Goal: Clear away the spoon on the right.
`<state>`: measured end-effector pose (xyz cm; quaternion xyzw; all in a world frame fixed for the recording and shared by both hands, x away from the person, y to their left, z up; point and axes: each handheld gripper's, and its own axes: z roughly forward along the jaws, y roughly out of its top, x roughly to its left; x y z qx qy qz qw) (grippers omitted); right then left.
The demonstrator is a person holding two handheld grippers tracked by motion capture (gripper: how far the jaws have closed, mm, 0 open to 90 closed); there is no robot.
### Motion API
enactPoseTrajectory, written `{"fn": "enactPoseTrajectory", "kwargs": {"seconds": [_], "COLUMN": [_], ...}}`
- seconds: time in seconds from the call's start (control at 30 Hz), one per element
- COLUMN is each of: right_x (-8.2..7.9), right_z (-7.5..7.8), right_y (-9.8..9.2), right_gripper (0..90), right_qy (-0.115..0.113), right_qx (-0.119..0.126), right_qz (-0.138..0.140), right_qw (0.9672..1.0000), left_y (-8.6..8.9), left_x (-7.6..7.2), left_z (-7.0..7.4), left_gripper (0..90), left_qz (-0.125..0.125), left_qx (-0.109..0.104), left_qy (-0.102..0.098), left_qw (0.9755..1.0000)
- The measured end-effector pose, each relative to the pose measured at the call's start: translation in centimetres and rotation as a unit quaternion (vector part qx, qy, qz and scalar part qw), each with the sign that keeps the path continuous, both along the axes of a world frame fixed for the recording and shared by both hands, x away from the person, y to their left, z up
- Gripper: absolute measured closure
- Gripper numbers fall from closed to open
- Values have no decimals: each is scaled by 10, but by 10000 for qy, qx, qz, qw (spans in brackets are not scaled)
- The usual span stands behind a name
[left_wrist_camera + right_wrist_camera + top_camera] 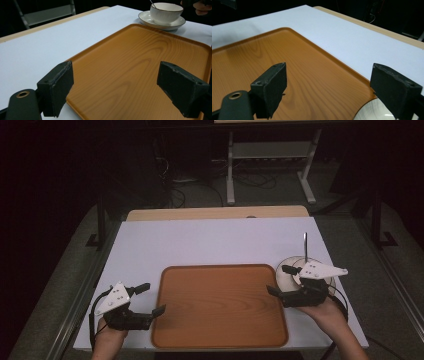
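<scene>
1. A wooden tray (220,305) lies flat at the near middle of the white tabletop (215,240).
2. The left hand-held gripper (147,298) sits just off the tray's left edge, jaws spread wide and empty, pointing across the tray.
3. The right hand-held gripper (279,280) hangs at the tray's right edge, jaws likewise apart, holding nothing.
4. A cup (166,12) on a saucer (162,22), spoon (305,245) standing in it, rests just right of the tray, partly under the right hand-held gripper.

It looked like a dim lab: a white-covered table (210,240) stood on grey carpet (280,185), with loose cables (250,180) and a metal frame (270,155) behind.
</scene>
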<state>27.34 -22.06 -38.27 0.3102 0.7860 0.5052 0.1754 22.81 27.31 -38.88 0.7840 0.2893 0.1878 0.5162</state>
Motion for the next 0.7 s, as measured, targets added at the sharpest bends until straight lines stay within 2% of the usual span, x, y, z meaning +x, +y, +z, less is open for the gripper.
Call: {"fn": "enactPoseTrajectory", "kwargs": {"seconds": [0.33, 0.7], "right_x": [12, 27], "right_z": [10, 24], "right_y": [-8, -20], "right_gripper": [135, 137], "right_qy": [-1, -15], "right_qx": [21, 67], "right_qz": [14, -124], "right_qw": [10000, 9999], "left_y": [0, 0], "left_x": [0, 1], "left_z": [0, 0], "left_gripper": [137, 137], "left_qz": [24, 34], "left_qx": [1, -12], "left_qy": [8, 14], "left_qw": [10000, 10000]}}
